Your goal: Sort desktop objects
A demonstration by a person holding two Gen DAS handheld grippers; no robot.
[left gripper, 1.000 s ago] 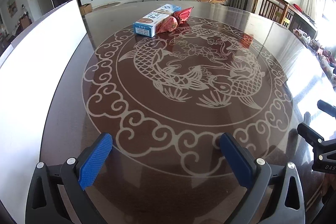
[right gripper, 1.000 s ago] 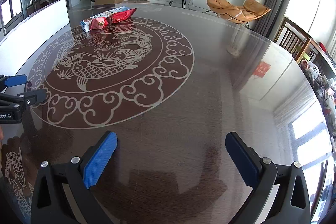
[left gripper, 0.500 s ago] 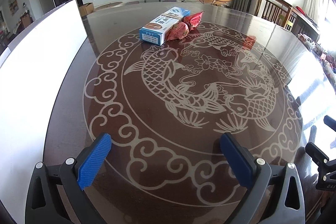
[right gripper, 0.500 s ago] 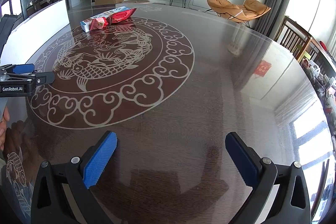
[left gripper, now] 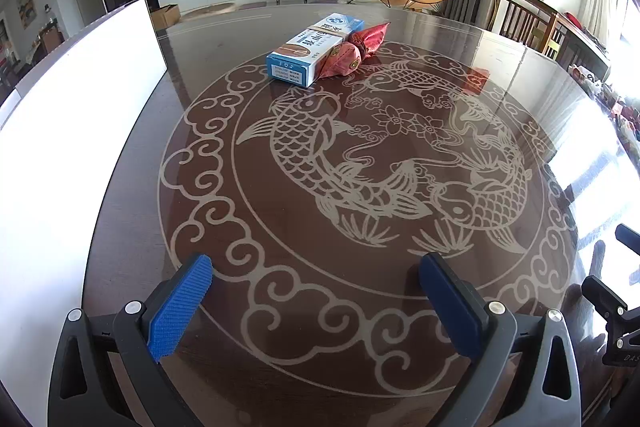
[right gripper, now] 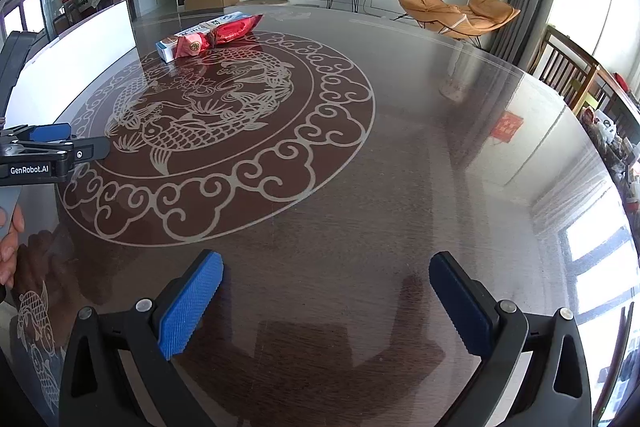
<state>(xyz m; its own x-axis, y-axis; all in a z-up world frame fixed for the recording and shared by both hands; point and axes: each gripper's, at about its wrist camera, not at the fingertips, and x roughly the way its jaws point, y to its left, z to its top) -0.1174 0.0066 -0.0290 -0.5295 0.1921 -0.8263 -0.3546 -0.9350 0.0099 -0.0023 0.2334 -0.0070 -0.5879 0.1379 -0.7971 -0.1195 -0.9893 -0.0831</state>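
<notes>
Blue-and-white carton [left gripper: 313,51] lies flat toward the far edge of the counter [left gripper: 400,307], on the rim of the fish inlay. Red foil snack bag [left gripper: 353,51] sits touching its right side. White board [left gripper: 76,131] stands along the left edge.

Left tool [left gripper: 316,301]: released, jaws spread wide, empty, over the near part of the inlay, aimed at the pair but well apart from them. Right tool [right gripper: 326,301]: also released and empty, over bare dark wood near the near edge.

Step, as I read it: approach, nothing grasped yet. Next move likely needs the left tool to travel forward and straddle the carton's short width. Bag touching the carton could get nudged or pinched along with it.
</notes>
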